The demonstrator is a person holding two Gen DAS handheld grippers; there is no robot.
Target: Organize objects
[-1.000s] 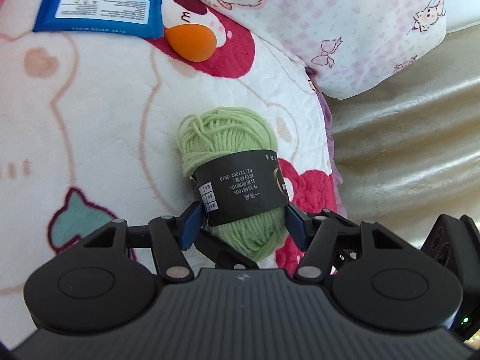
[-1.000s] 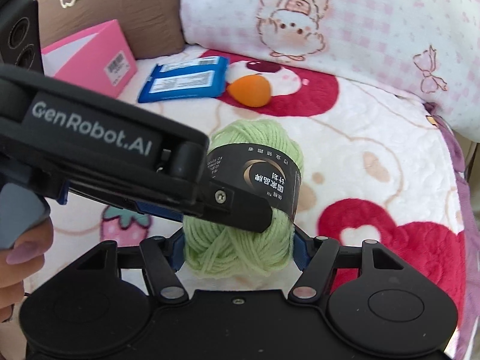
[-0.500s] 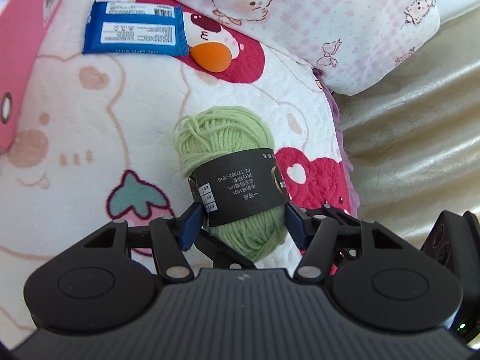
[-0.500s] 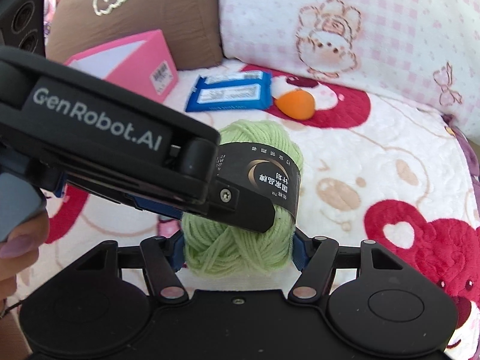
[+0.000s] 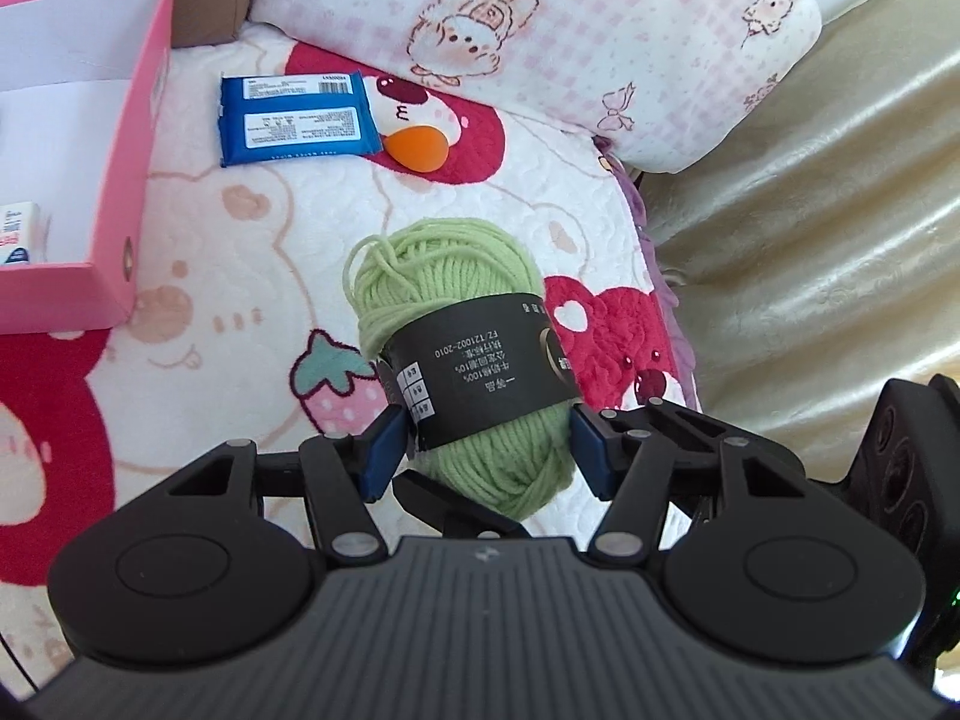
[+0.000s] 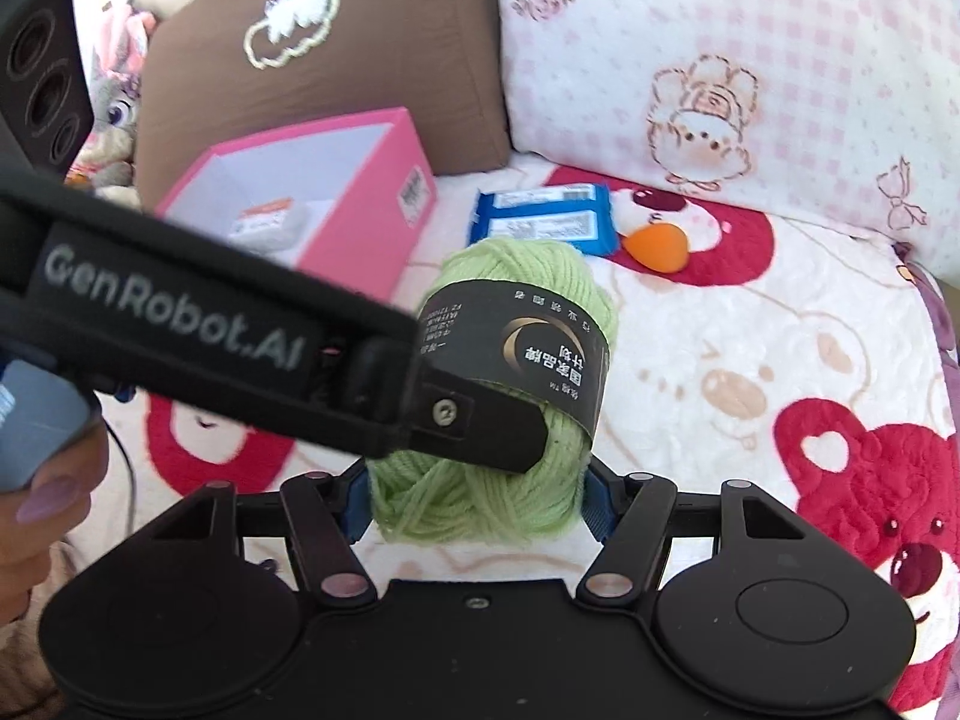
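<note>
Both grippers clamp the same yarn (image 5: pixel 462 324) skein, and against the frames of a second ago the change is plain: the skein has come up off the blanket (image 5: pixel 252 252), and the pink box (image 5: pixel 129 138), then hardly showing, now fills the near left of the left wrist view. That reads as a carry toward the box, the likely home for the loose things, so the lift seems done and the transfer is the step in hand. The left gripper (image 5: pixel 486 450) pinches the yarn's lower part, its blue pads (image 5: pixel 384 456) pressing in at either flank just below the black band (image 5: pixel 480 372); the right gripper (image 6: pixel 474 498) does likewise from its own side, pads sunk into the green strands, and the left gripper's arm crosses in front of it in that view. The yarn hangs in the air, beside the box's near corner rather than over its opening, so it has some way to travel. Its long axis runs away from the grippers, the free rounded end pointing up and out toward the wipes (image 5: pixel 297 117) and the sponge (image 5: pixel 417 147), which lie beyond the box's far side; the band wraps across that axis. A small white pack (image 6: pixel 270 222) already lies inside the box.
</note>
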